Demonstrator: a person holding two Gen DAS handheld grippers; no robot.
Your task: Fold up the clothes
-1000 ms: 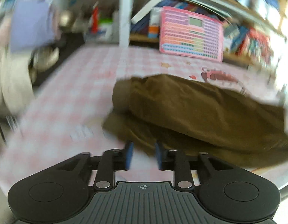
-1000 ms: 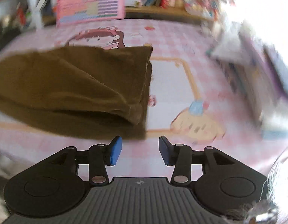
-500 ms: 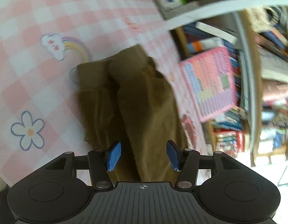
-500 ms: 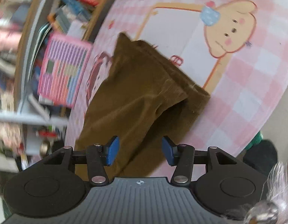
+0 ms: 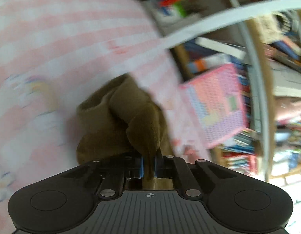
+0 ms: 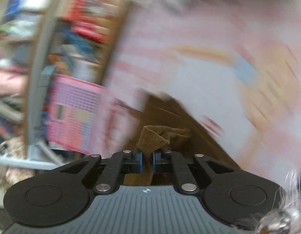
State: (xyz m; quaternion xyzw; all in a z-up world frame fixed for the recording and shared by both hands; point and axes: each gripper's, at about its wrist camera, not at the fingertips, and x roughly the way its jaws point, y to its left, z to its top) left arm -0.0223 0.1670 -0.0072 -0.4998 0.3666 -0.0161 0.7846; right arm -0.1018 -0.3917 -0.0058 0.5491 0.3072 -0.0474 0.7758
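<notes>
At the bottom centre of each wrist view we count one pair of tongs, two in all, and one brown garment [image 5: 119,124] shared between them. The left tongs [image 5: 149,165] are closing, their blue pads pinched on a narrow fold of the cloth that runs straight down between them. The right tongs [image 6: 147,160] are likewise closing, with a small stiff flap of the same cloth caught between the pads and standing up just above them.

The garment is a soft, matte, olive-brown fabric, faintly ribbed where it is sharp in the right view [image 6: 154,138]. In the left view it bunches in rounded lumps in the middle of the frame, directly ahead of the pads. In the right view it stretches as a flat wedge from the pads toward the centre.

It lies on one pink-and-white checked cloth [image 5: 62,44] with cartoon prints, heavily blurred. We see one pink grid-patterned board [image 5: 216,107] at the right of the left view, leaning against a shelf [image 5: 254,62] of books; book count not readable.
</notes>
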